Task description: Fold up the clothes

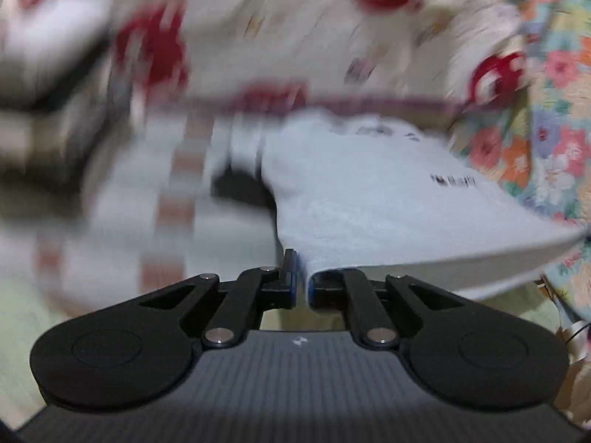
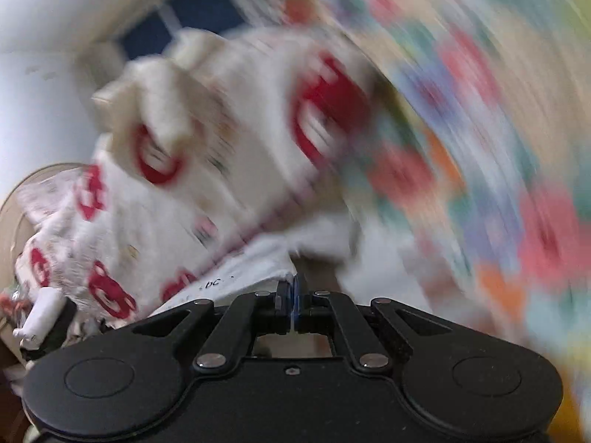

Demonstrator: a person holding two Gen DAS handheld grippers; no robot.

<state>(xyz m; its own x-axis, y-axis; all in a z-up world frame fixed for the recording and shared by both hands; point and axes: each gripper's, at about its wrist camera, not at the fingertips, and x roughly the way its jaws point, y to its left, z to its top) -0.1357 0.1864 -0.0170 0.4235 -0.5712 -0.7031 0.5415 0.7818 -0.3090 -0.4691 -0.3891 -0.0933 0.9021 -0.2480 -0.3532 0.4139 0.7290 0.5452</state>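
The thing I'm folding is a white garment (image 1: 388, 203), with a bit of small black print on it. In the left wrist view it spreads out in front of my left gripper (image 1: 303, 280) as a flat white sheet, lifted up, and its near edge runs down into the narrow gap between the two jaws. So the left one is clenched on that white fabric, jaws almost together with the cloth pinched in there.

My right gripper (image 2: 293, 302) is clamped tight too, jaws pressed together, and the same white garment (image 2: 236, 277) comes right up to the tips. It looks pinched there, with the printed edge trailing off to the left of the fingers.

Just behind the garment sits a rumpled cream cloth with red ring shapes (image 2: 207, 170), piled up and touching it. In the left view that same red-patterned cloth (image 1: 277, 26) fills the top of the frame.

Off to the side there's a floral blanket (image 1: 554, 129) in pink, orange and green, heavily smeared in the right view (image 2: 480, 184). Everything's pretty blurry, so finer detail is hard to make out.
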